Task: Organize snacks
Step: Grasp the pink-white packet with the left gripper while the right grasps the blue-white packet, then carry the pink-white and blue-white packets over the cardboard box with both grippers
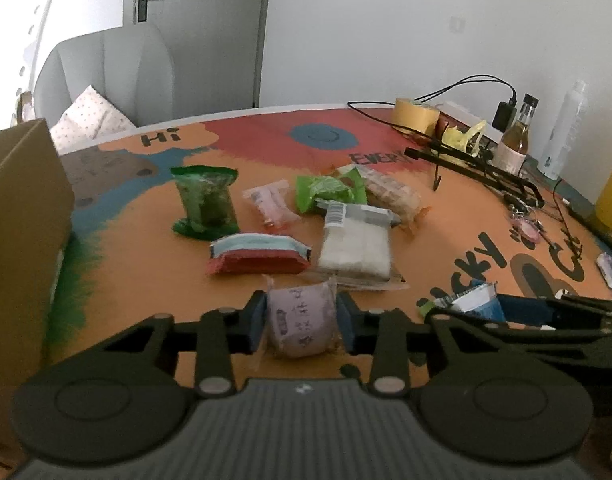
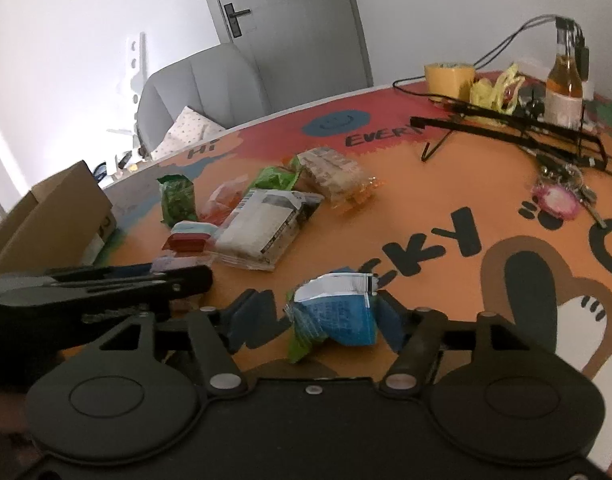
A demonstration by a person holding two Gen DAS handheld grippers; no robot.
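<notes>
My left gripper point(image 1: 301, 322) has its two pads pressed against the sides of a pale purple snack packet point(image 1: 301, 312) that stands upright on the orange table mat point(image 1: 145, 280). In the right wrist view, my right gripper point(image 2: 318, 318) straddles a blue and white snack packet point(image 2: 338, 312). The right pad touches it, but a gap shows at the left pad. Further back lies a loose pile: a dark green packet point(image 1: 205, 200), a pink one point(image 1: 267, 204), a light green one point(image 1: 330, 192), a brown biscuit pack point(image 1: 390, 196), a white pack point(image 1: 356, 240) and a red and blue packet point(image 1: 259, 256).
A cardboard box point(image 1: 21, 208) stands at the left table edge. At the back right are a tape roll point(image 1: 416, 114), a glass bottle point(image 1: 516, 136), a black stand point(image 1: 478, 168), cables and keys point(image 1: 526, 224). Behind the table is a grey chair point(image 1: 105, 76).
</notes>
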